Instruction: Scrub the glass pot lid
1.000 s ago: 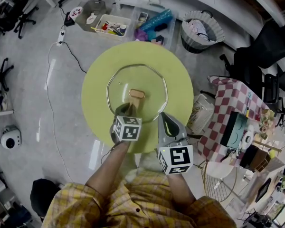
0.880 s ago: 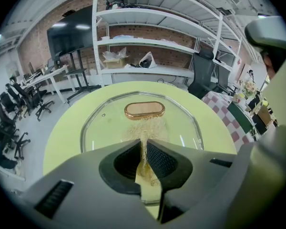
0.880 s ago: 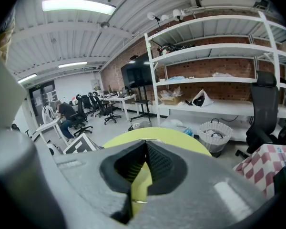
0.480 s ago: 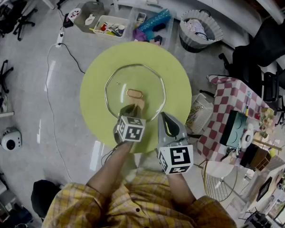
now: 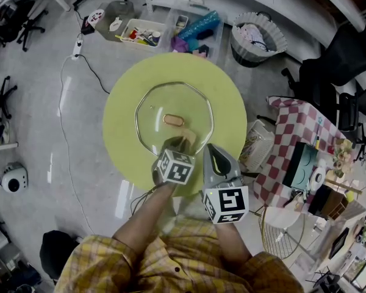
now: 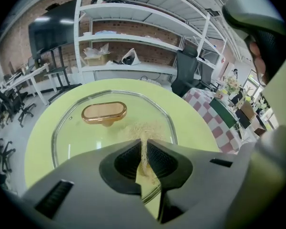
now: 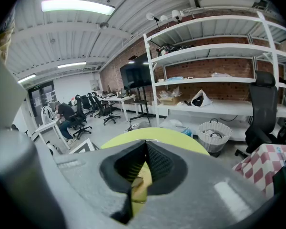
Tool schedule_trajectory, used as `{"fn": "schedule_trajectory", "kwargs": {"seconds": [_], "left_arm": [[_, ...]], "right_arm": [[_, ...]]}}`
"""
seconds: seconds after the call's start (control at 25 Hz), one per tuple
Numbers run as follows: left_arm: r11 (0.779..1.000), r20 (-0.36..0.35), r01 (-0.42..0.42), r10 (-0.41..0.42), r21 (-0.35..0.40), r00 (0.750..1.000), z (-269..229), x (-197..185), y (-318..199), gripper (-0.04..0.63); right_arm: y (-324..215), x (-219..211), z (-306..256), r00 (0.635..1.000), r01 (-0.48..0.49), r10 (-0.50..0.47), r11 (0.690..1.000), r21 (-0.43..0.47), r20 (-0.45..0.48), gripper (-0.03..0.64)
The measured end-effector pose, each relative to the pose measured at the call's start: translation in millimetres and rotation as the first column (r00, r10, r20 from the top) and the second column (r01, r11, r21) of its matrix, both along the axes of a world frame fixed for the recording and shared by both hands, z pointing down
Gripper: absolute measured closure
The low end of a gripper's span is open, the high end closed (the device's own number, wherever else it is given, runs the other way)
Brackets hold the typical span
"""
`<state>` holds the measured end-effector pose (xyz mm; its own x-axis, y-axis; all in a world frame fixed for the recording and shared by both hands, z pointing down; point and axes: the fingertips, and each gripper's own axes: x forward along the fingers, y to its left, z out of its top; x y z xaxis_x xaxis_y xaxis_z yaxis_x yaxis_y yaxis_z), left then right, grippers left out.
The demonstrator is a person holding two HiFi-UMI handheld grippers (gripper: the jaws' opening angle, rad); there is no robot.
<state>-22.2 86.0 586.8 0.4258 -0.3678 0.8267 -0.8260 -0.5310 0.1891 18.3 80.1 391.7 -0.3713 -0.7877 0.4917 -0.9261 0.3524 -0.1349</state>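
Glass, clear and round with a metal rim, the pot lid (image 5: 152,112) lies flat at the middle of a round yellow-green table (image 5: 119,136). An oblong copper-coloured handle (image 5: 174,120) sits at the lid's centre. Table colour shows through the glass.

My left gripper (image 6: 144,149) reaches over the lid's near edge, just on my side of the handle. Its jaws are clamped on a thin tan fibrous scrub pad (image 6: 144,130), held edge-on, with the pad's far end resting on the glass. My right gripper (image 7: 144,147) hangs just outside the lid's near right rim, over bare table. Its jaws are drawn together, with only yellow-green tabletop showing in the gap below the tips.

Beyond the lid's far side, past the table, low plastic boxes (image 5: 143,32) of small items stand on a glossy grey floor (image 5: 30,96). A round white basket (image 5: 260,38) stands near them, under white shelving (image 6: 133,37) against a brick wall. To the lid's right is a red-and-white checked cloth (image 5: 296,133) covered in clutter. Black office chairs (image 5: 348,60) stand farther off.

Both my forearms come in from below the lid, side by side, in yellow plaid sleeves (image 5: 171,264). Each gripper's marker cube faces up.
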Motion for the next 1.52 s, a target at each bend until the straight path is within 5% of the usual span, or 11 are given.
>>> {"fn": "schedule_trajectory", "kwargs": {"seconds": [0.84, 1.52], "left_arm": [[0.999, 0.029, -0.003, 0.001, 0.040, 1.000, -3, -53, -17, 0.565], [0.994, 0.026, 0.095, -0.097, 0.046, 0.995, -1, -104, -40, 0.565]], "right_arm": [[-13, -32, -1, 0.999, 0.042, -0.042, 0.999, -0.004, -0.007, 0.620], [-23, -45, 6, 0.999, 0.049, -0.049, 0.999, -0.011, -0.009, 0.620]]}}
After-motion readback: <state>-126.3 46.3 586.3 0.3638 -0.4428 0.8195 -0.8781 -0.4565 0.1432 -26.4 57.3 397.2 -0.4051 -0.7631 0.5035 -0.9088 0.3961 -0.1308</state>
